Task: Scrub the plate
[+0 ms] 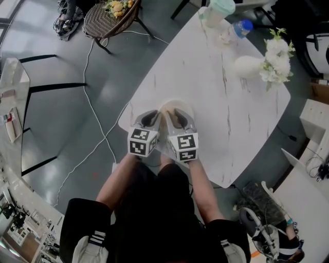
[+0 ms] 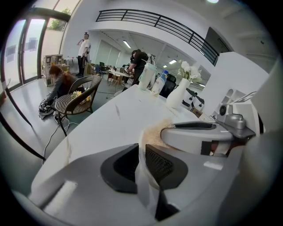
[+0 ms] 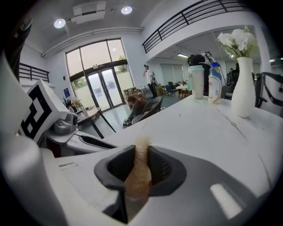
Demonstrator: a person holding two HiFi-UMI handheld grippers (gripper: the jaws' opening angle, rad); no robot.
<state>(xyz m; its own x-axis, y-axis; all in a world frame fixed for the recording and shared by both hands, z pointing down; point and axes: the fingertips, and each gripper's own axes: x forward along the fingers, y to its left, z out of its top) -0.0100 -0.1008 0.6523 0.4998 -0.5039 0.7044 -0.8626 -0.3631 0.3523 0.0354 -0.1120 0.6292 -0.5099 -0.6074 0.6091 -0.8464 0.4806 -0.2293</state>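
**Asker:** Where is the plate?

**Describer:** From above, a pale round plate [image 1: 177, 105] sits on a white marbled table [image 1: 221, 87], close to the edge nearest the person. The person's two grippers meet over its near side, next to each other and almost touching.

**Asker:** What is the left gripper doing?

**Describer:** The left gripper [image 2: 140, 153] has its dark jaws drawn in narrow. They are pinched on the plate's thin white rim, which stands up between the ribbed pads.

**Asker:** And the right gripper?

**Describer:** The right gripper [image 3: 141, 160] is clamped on a tan scrub pad [image 3: 139, 178]. The scrub pad is seen edge-on between the jaws and pokes out a little past their tips. I cannot tell whether it touches the plate.

**Asker:** What else is around?

**Describer:** At the far end of the table stand a white vase [image 1: 247, 67] holding white flowers [image 1: 276, 54], a plastic bottle [image 1: 236, 30] with a blue cap, and a pale cup [image 1: 218, 10]. Beyond the table, a wicker chair [image 1: 108, 20] stands on the grey floor [image 1: 67, 118]. A white cable [image 1: 95, 110] trails across the floor.
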